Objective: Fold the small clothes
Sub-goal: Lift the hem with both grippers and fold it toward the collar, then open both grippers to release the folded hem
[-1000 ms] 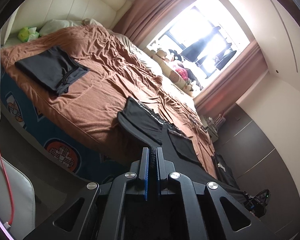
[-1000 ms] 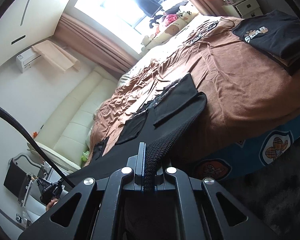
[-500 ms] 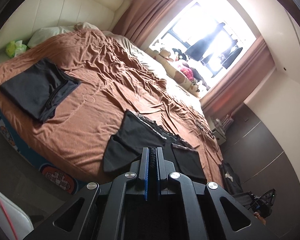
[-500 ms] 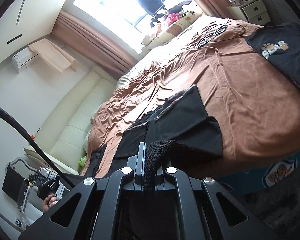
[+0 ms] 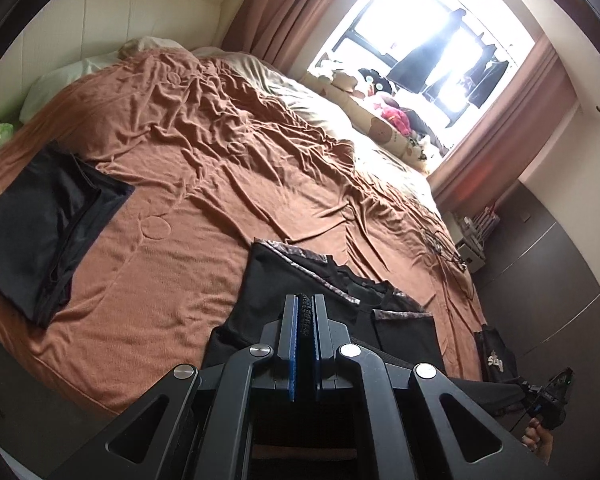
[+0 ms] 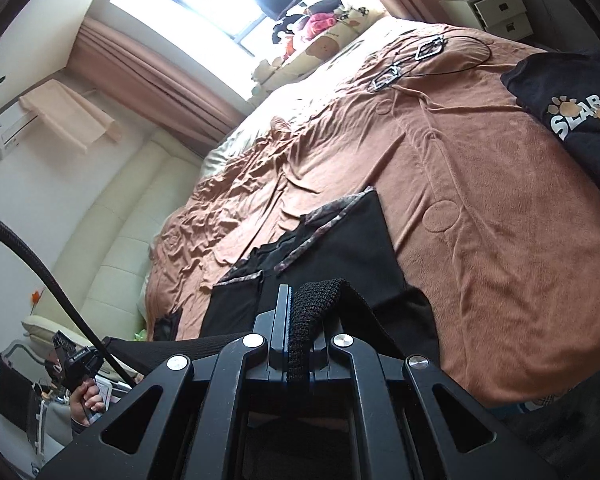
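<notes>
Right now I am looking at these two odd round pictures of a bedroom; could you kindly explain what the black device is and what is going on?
Each picture comes from a wide-angle camera on a hand-held two-finger tool; a person carries one in each hand. The left view looks along the left gripper, the right view along the right gripper. Both are shut on the knitted edge of a black garment, which is spread over the brown bedspread with its patterned trim away from the cameras. Also on the bed are a dark folded pile, a black top with a printed logo and some cables. The hand low at the left edge of the right view holds the other tool.
</notes>
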The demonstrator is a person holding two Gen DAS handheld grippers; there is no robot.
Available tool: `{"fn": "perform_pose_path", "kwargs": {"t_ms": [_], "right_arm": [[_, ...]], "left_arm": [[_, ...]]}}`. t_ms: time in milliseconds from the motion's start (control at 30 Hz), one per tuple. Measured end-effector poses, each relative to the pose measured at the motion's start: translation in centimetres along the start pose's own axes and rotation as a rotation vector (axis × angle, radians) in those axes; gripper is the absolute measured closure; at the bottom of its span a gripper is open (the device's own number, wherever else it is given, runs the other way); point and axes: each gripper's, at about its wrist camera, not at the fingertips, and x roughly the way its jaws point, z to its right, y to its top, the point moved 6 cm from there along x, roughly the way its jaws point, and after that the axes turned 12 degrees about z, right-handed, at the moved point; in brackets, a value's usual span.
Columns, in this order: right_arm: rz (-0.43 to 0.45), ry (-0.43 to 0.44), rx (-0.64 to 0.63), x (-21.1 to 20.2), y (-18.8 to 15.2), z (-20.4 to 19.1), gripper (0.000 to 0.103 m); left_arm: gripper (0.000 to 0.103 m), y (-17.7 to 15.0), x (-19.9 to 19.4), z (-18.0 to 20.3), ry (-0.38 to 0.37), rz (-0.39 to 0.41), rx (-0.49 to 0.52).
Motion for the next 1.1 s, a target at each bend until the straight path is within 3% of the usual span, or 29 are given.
{"fn": "perform_pose_path", "kwargs": {"t_ms": [600,1100], "right_arm": [[-0.127,-0.129,-0.009,14.3,3.4,1.8,0.100],[-0.209,-0.239,-0.050,25.9,4.5,4.3,0.100]], "left_arm": [[0.097,0.5,14.6,-3.7,0.167,-0.117,-0.003],[0.097,-0.6,26.3,-8.0,0.245,-0.228,-0.013]]}}
